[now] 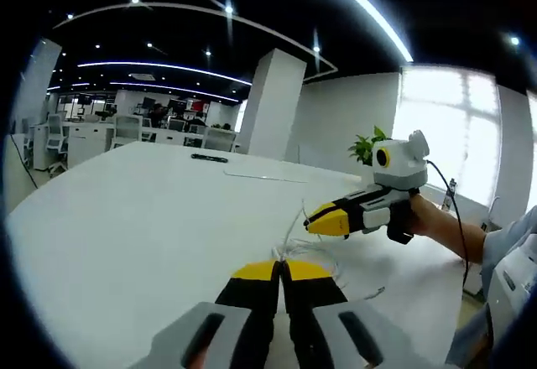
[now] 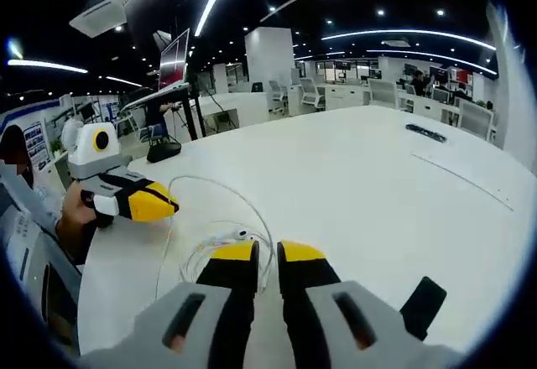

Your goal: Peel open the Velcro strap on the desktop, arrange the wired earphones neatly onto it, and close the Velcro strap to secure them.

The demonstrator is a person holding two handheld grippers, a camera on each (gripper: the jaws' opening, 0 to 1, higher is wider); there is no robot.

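The white wired earphones (image 2: 220, 236) lie in loose loops on the white table (image 2: 352, 184). My left gripper (image 1: 281, 270) is shut, and a thin strand of the earphone cable (image 1: 289, 236) rises from between its yellow tips. My right gripper (image 2: 267, 256) has its jaws nearly together over the cable loops, with a strand running into the narrow gap. Each gripper shows in the other's view: the right gripper (image 1: 312, 219) comes in from the right, and the left gripper (image 2: 170, 204) from the left, held by a hand. The black Velcro strap (image 2: 424, 298) lies flat beside my right gripper.
Farther out on the table lie a small black object (image 1: 208, 158) and a flat sheet (image 1: 260, 174). A person's arm (image 1: 449, 231) reaches in at the table edge. A potted plant (image 1: 367, 145), a white pillar and office desks stand behind.
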